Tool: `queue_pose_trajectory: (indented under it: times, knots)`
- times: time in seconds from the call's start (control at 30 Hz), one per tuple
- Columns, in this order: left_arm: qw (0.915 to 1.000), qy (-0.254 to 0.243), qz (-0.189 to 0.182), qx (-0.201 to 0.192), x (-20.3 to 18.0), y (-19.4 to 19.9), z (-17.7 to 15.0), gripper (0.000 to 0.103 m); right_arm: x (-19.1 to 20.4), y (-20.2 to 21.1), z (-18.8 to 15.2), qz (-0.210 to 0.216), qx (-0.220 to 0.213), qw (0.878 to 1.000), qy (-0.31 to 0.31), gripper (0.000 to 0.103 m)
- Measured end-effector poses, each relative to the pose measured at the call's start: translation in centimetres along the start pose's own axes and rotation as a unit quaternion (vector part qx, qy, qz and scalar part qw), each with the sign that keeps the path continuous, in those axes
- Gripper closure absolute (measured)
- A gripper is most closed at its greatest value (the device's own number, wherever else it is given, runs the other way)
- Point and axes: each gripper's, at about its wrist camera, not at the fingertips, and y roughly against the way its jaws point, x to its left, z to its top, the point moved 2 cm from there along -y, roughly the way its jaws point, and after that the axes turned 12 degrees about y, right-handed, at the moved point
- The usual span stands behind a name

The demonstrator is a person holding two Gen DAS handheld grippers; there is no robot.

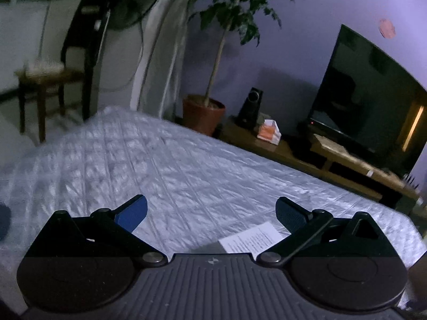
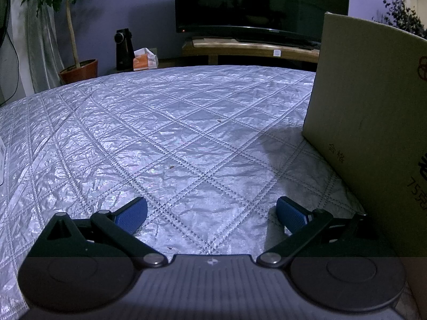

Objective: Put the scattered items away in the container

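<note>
Silver quilted bed cover, dim light. Left tongs spread wide, empty, over a printed paper sheet. Right tongs likewise spread and empty; cardboard box stands just right of them.

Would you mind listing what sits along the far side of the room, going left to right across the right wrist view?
Potted plant → black speaker → orange and white tissue box → wooden TV stand with the television on it → cardboard box, which stands nearer, on the quilted bed cover.
</note>
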Motion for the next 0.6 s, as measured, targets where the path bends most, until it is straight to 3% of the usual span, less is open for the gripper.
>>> queue_pose_trajectory:
  times: [0.17, 0.2, 0.23, 0.3, 0.37, 0.43, 0.5, 0.6]
  knots:
    - [0.9996, -0.020, 0.015, -0.012, -0.2, 0.3, 0.0, 0.000, -0.1, 0.2, 0.1, 0.005, 0.003, 1.000, 0.007, 0.002]
    - [0.9993, -0.025, 0.019, -0.018, -0.2, 0.5, 0.1, 0.000, -0.1, 0.6, 0.2, 0.012, -0.005, 1.000, 0.009, 0.009]
    - [0.9991, -0.027, 0.022, -0.023, -0.1, 0.7, 0.1, 0.000, 0.0, 1.5, 0.5, 0.020, -0.024, 0.999, 0.014, 0.030]
    - [0.9990, -0.020, 0.028, -0.029, 0.4, 0.9, 0.3, 0.000, 1.5, 3.3, 1.3, 0.016, -0.081, 0.995, 0.061, 0.026]
    - [0.9991, -0.004, 0.034, -0.024, 1.1, 0.8, 0.6, 0.000, 3.9, 5.7, 1.6, 0.036, -0.169, 0.976, 0.132, 0.001]
    - [0.9991, 0.022, 0.033, -0.014, 2.0, 0.7, 0.9, 0.000, 6.8, 7.6, 1.2, 0.075, -0.228, 0.946, 0.218, 0.001]
    - [0.9987, 0.043, 0.027, -0.007, 2.8, 0.7, 1.1, 0.000, 9.9, 9.1, 0.8, 0.092, -0.247, 0.921, 0.286, 0.001]
    - [0.9979, 0.061, 0.023, -0.005, 3.6, 0.9, 1.4, 0.000, 13.8, 11.3, 1.0, 0.166, -0.280, 0.875, 0.357, 0.001]
